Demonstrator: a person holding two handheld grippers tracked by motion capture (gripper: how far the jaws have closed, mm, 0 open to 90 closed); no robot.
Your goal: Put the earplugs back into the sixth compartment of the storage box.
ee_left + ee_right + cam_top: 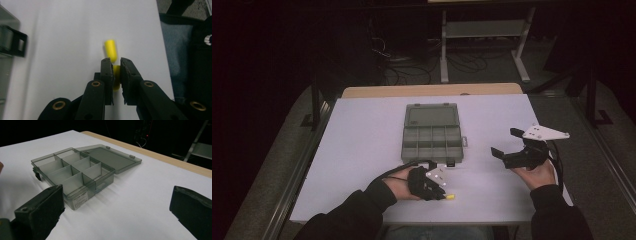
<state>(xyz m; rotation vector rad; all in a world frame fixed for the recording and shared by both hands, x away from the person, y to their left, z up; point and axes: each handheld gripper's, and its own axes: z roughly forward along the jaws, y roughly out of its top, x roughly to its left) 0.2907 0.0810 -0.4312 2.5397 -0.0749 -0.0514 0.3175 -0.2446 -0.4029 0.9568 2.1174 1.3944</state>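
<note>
In the high view the left gripper (443, 195) sits at 6 o'clock of the open compartment box (432, 134), near the table's (362, 150) front edge, with a speck of yellow at its tip. The left gripper view resolves that speck into two yellow pieces: one yellow capsule (116, 77) clamped between the jaws, another yellow capsule (110, 50) lying just beyond their tips. The right gripper (507, 145), at 3 o'clock of the box, is spread wide and holds nothing; its own view shows the box's dividers and flat-open lid.
</note>
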